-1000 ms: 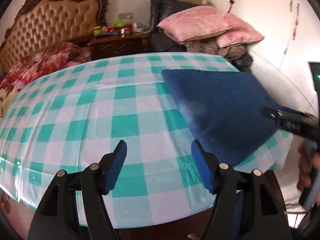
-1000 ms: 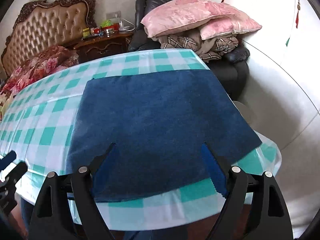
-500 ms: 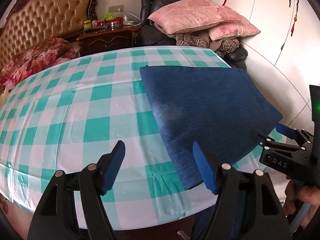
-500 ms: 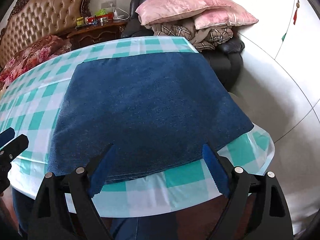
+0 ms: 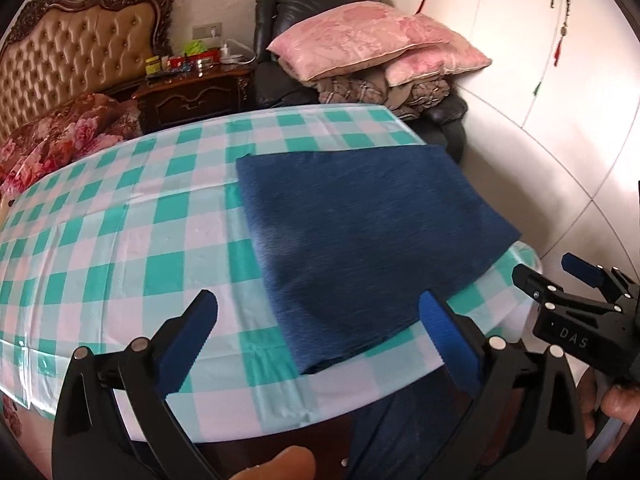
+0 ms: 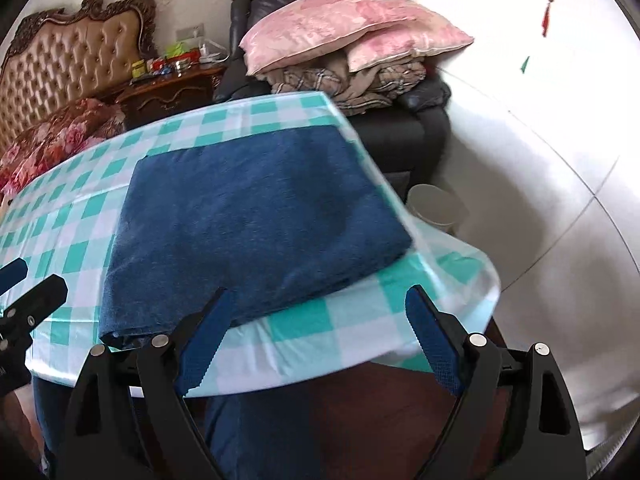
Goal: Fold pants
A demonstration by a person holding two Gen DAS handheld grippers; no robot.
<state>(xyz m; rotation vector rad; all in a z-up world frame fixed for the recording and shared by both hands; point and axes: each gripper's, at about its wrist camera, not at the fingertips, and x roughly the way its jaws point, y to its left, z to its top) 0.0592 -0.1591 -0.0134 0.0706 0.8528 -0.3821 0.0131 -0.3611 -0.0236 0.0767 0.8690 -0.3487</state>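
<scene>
The dark blue pants (image 5: 360, 236) (image 6: 256, 224) lie folded into a flat rectangle on the right part of the green-and-white checked table (image 5: 120, 240) (image 6: 320, 320). My left gripper (image 5: 320, 336) hovers off the table's near edge, its jaws opening wide, with nothing between the blue pads. My right gripper (image 6: 316, 332) also stands open and empty just off the near edge, in front of the pants' near right corner. The right gripper (image 5: 576, 280) shows at the right of the left wrist view, held by a hand. The left gripper's tip (image 6: 24, 292) shows at the left of the right wrist view.
Behind the table stand a dark armchair (image 5: 280, 40) piled with pink pillows (image 5: 360, 40) and blankets, a wooden nightstand (image 5: 192, 92) with small items, and a bed with a tufted headboard (image 5: 72, 60). A pale bin (image 6: 436, 204) sits on the floor at the right. White wardrobe doors (image 5: 540, 60) fill the right side.
Both grippers have drawn back and risen away from the table, past its near edge. The left jaws have spread wider. The pants lie unmoved.
</scene>
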